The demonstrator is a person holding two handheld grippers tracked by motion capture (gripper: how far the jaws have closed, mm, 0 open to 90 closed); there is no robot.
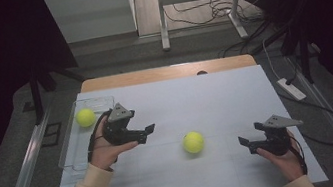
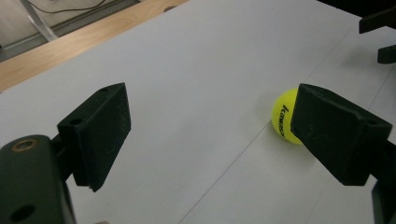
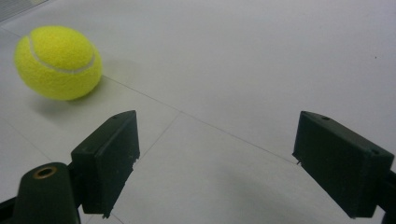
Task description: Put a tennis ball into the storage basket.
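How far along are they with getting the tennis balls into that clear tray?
About halfway, it seems. One tennis ball already lies in the clear tray at the table's left edge. The second ball sits free on the white table, between the two grippers. The left gripper points toward it with fingers open and empty; the right gripper is open too. Grasping and carrying it remain.

You have one ball point(image 1: 193, 142) on the surface point(image 1: 205, 97) between your two grippers, and another ball point(image 1: 86, 117) in the tray point(image 1: 78, 148) at the left edge.
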